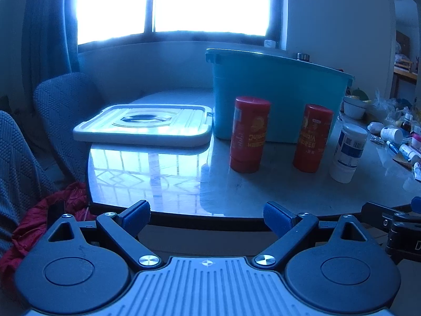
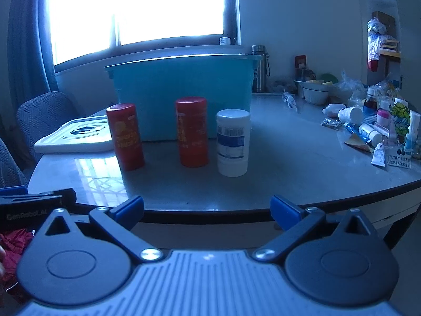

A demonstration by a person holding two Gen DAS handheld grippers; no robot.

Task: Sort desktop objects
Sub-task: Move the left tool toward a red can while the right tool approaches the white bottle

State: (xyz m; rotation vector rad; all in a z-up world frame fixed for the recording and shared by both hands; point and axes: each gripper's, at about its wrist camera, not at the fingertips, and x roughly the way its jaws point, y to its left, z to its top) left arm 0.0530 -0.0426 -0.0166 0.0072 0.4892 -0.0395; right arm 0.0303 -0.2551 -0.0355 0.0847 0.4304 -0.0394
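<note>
Two red cylindrical bottles stand upside down on the table: the left red bottle (image 1: 249, 134) (image 2: 125, 136) and the right red bottle (image 1: 312, 138) (image 2: 192, 132). A white bottle with a blue label (image 1: 348, 152) (image 2: 232, 142) stands to their right. Behind them is a teal storage bin (image 1: 279, 89) (image 2: 184, 89), its white lid (image 1: 147, 125) (image 2: 73, 137) lying flat to the left. My left gripper (image 1: 206, 217) and right gripper (image 2: 208, 210) both hang open and empty just off the table's near edge, well short of the bottles.
Several small bottles, packets and tubes (image 2: 368, 129) (image 1: 394, 137) lie scattered at the table's right, with a white bowl (image 2: 315, 92) and a steel flask (image 2: 259, 68) behind. Grey chairs (image 1: 63, 110) stand left. Red cloth (image 1: 44, 221) lies below the table edge.
</note>
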